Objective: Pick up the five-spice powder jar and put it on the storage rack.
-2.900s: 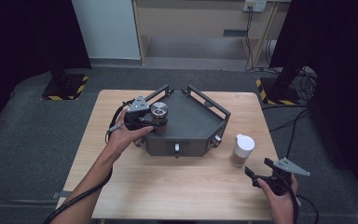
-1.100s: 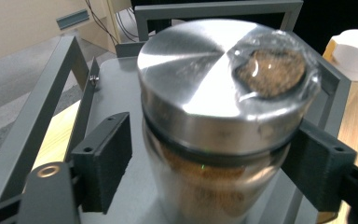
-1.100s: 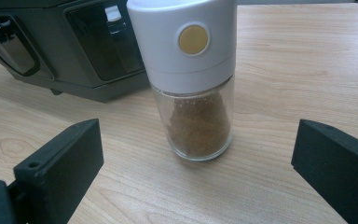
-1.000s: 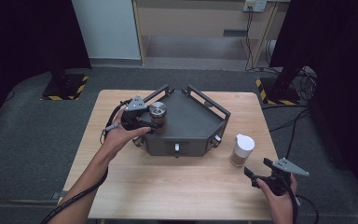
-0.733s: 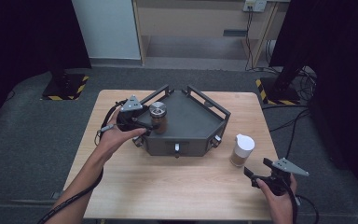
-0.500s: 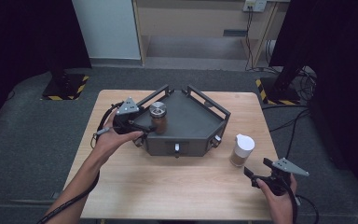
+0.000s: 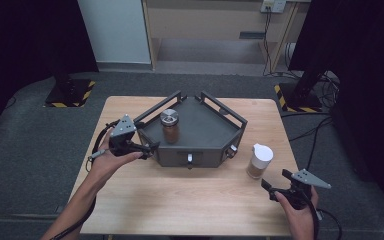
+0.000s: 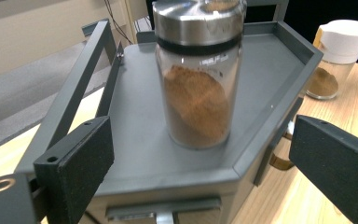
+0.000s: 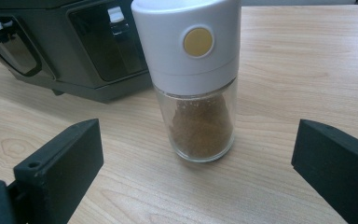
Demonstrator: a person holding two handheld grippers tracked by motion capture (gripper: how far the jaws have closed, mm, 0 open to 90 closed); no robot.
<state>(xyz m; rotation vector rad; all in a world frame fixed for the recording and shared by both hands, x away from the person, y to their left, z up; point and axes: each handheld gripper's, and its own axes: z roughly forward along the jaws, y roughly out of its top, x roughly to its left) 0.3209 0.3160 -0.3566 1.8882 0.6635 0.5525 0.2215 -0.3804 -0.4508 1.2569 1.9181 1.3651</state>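
Observation:
A glass jar with a steel lid [image 7: 170, 125] [image 8: 198, 93], part full of brown powder, stands upright on the dark grey tray [image 7: 205, 125] [image 8: 261, 84]. My left gripper [image 7: 147, 147] [image 8: 200, 158] sits at the tray's left front edge. Its jaws have just been opening and now stand open, with the jar beyond them and untouched. A second jar with a white cap [image 7: 259, 161] [image 9: 191, 60] stands on the table right of the tray. My right gripper [image 7: 270, 186] [image 9: 198, 163] is open just short of it, jaws wide on either side.
The tray has raised rails [image 7: 157, 107] along its back edges and a latch [image 7: 189, 159] on its front face. The wooden table [image 7: 180, 200] has free room in front of the tray. Cables [image 7: 97, 145] trail from both grippers.
My left gripper has let go of the steel-lidded jar and pulled back to the left, off the tray. The jar stays standing on the tray. The right gripper has not moved.

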